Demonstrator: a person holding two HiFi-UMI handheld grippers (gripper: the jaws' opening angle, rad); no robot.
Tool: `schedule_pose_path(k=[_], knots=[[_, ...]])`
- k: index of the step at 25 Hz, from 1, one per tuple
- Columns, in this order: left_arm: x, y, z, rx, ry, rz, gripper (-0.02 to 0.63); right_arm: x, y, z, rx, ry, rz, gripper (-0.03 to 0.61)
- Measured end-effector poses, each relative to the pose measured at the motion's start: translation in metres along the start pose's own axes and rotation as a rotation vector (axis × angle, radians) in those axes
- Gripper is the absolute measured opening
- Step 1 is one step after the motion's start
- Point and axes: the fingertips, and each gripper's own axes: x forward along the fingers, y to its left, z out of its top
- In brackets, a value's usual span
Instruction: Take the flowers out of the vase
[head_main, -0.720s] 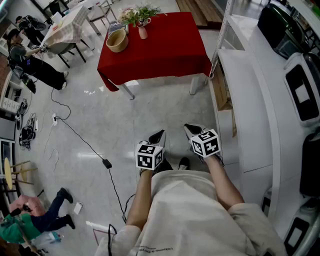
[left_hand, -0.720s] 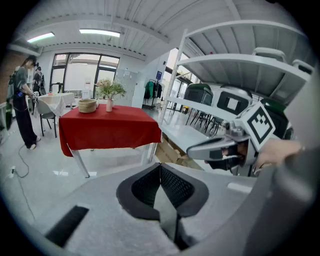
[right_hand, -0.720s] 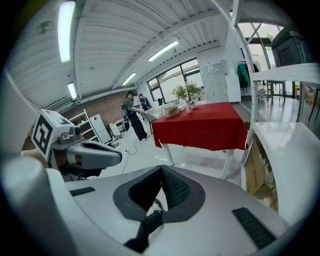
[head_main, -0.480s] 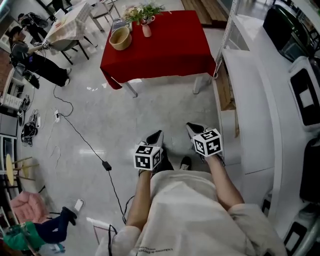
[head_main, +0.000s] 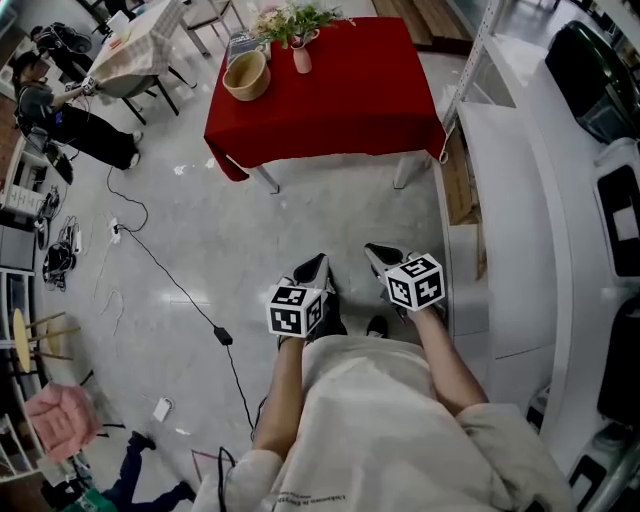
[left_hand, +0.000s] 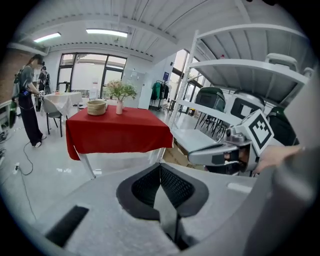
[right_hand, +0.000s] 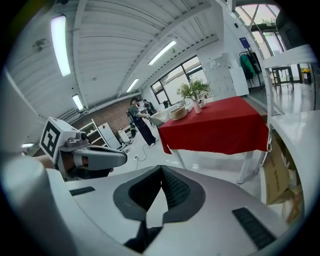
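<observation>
Left gripper (head_main: 317, 266) and right gripper (head_main: 378, 253) (jaws closed, empty) angle downward

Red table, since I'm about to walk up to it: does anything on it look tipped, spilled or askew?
Nothing stands out. The vase stands upright near the far edge with the flowers in it, the tan bowl sits upright beside it, and the red cloth shows no spill.

Red-clothed table (head_main: 350, 100), woven bowl (head_main: 246, 76), pink vase (head_main: 301, 60)
</observation>
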Motion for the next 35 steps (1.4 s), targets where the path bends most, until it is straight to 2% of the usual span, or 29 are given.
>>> schedule_pose_path(k=[7, 16, 22, 28, 35], knots=[[0.032, 0.039, 0.026, -0.038, 0.014, -0.015, 0.009, 0.046, -0.003, 0.018, -0.005, 0.056, 0.022, 0.007], [0.072, 0.089, 0.075, -0.038, 0.01, -0.074, 0.009, 0.099, -0.031, 0.056, 0.028, 0.087, -0.025, 0.007], [0.089, 0.136, 0.109, -0.025, 0.001, -0.115, 0.009, 0.144, -0.034, 0.091, 0.054, 0.057, -0.066, 0.006], [0.109, 0.18, 0.114, -0.043, 0.023, -0.17, 0.009, 0.182, -0.03, 0.103, 0.049, 0.018, -0.123, 0.008], [0.126, 0.205, 0.128, -0.06, 0.019, -0.203, 0.009, 0.188, -0.044, 0.114, 0.075, -0.03, -0.214, 0.007]])
